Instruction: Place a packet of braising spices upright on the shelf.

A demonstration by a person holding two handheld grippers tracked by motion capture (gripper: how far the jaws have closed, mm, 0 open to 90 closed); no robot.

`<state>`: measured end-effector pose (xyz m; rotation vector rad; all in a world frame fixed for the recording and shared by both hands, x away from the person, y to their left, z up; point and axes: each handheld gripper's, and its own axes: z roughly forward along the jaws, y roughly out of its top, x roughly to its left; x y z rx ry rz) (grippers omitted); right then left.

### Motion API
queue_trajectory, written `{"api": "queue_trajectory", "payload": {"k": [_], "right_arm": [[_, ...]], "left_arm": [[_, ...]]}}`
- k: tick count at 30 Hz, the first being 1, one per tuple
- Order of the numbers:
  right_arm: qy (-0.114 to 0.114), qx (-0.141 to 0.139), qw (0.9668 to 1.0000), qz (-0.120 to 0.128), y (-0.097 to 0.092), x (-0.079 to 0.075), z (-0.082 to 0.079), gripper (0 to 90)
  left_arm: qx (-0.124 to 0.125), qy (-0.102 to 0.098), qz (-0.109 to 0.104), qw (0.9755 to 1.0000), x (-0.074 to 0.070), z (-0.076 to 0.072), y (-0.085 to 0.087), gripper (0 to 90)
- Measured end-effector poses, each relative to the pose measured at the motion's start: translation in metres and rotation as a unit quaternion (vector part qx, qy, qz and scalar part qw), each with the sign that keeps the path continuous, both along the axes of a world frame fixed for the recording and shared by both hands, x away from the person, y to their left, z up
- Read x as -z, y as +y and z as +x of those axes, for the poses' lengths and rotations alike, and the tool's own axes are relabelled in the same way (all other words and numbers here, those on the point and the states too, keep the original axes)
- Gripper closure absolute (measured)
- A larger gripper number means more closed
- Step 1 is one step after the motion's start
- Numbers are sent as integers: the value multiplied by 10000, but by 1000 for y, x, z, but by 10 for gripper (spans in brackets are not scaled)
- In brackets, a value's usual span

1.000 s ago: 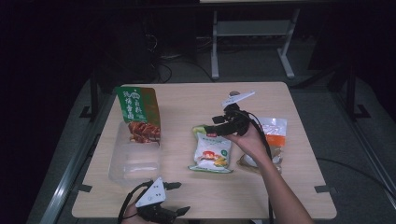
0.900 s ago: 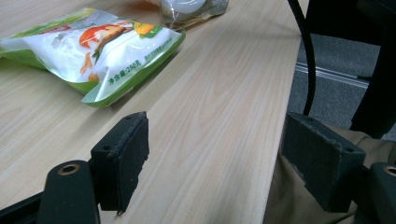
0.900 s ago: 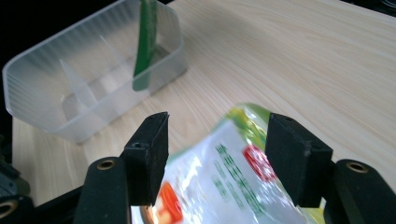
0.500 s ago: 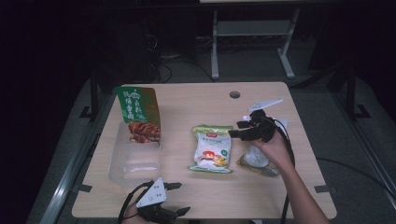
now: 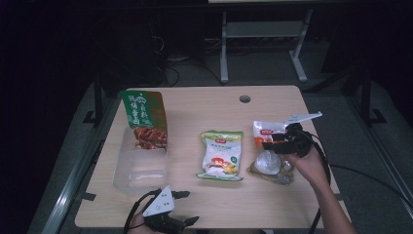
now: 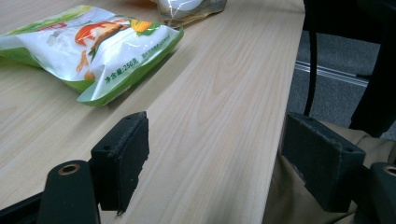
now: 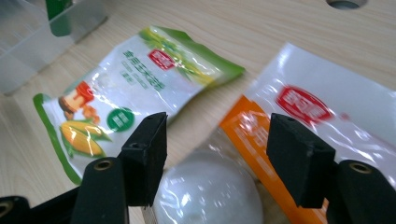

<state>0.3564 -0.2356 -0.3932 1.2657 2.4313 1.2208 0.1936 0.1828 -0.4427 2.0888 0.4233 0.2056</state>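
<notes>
1. Jaws of my right gripper stand spread wide with nothing pinched; the clear packet with the orange band lies right below and ahead of them, its round white lump bulging up between the two pads without touching either, as far as I can tell.
2. Seen from the high view, that packet lies on the right part of the desk, long axis running away from me, and my right gripper hangs over it from its right side, pointing left across that axis.
3. Just left of it lies the green-edged corn snack bag, apart from the packet, long axis also running away from me.
4. My left gripper sits at the near edge of the desk, jaws spread and empty, well apart from the packet, so the right hand is the nearer one.
5. Farther left stands the clear tub with the green-and-brown bag upright at its far end.
6. Against a second ago, my right gripper has swung from above the corn snack bag rightward to the packet; the left has kept its place.
</notes>
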Motion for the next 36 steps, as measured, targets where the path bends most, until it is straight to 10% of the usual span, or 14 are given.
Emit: {"api": "queue_trajectory", "payload": {"k": [18, 36], "right_arm": [[50, 574, 9982, -178, -61, 19, -23, 336], [333, 797, 9963, -44, -76, 41, -6, 296]], "left_arm": [[39, 32, 21, 10000, 3, 0, -7, 231], [62, -10, 29, 10000, 3, -2, -9, 231]]}}
